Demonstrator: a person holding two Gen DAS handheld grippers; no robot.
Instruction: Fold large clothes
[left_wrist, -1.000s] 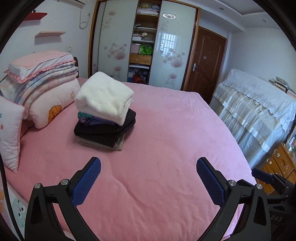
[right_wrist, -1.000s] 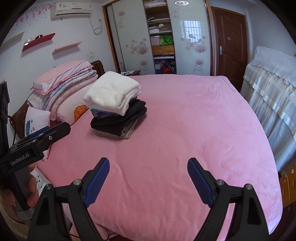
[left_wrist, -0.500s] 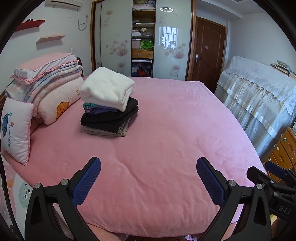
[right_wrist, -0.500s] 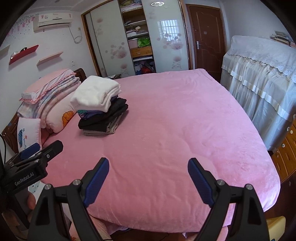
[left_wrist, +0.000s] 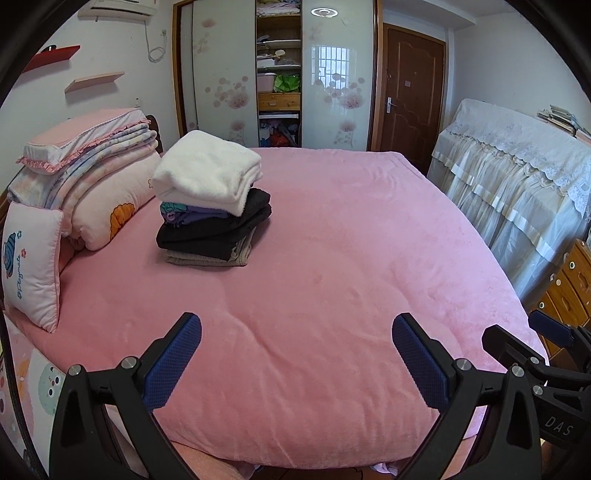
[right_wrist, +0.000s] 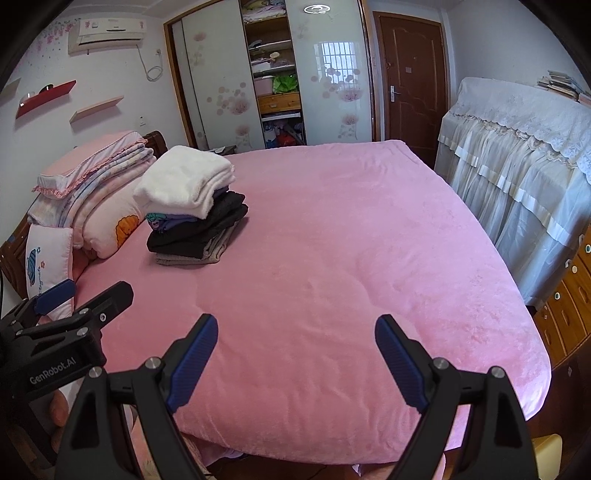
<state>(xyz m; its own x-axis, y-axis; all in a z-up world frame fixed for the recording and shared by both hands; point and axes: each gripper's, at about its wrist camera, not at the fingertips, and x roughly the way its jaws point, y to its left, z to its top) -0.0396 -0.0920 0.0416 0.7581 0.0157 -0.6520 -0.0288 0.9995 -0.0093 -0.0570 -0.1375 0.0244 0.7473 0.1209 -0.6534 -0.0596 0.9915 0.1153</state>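
A stack of folded clothes sits on the left part of the pink bed, with a white fluffy garment on top of purple, black and beige ones. It also shows in the right wrist view. My left gripper is open and empty, over the bed's near edge, well short of the stack. My right gripper is open and empty at the near edge too. The left gripper shows at the left of the right wrist view.
Folded quilts and pillows lie at the bed's left. A lace-covered piece of furniture and a wooden dresser stand to the right. An open wardrobe and a brown door are behind the bed.
Both grippers have pulled back from the bed; the stack looks farther away and the bed's near edge has come into view. Both stay open.
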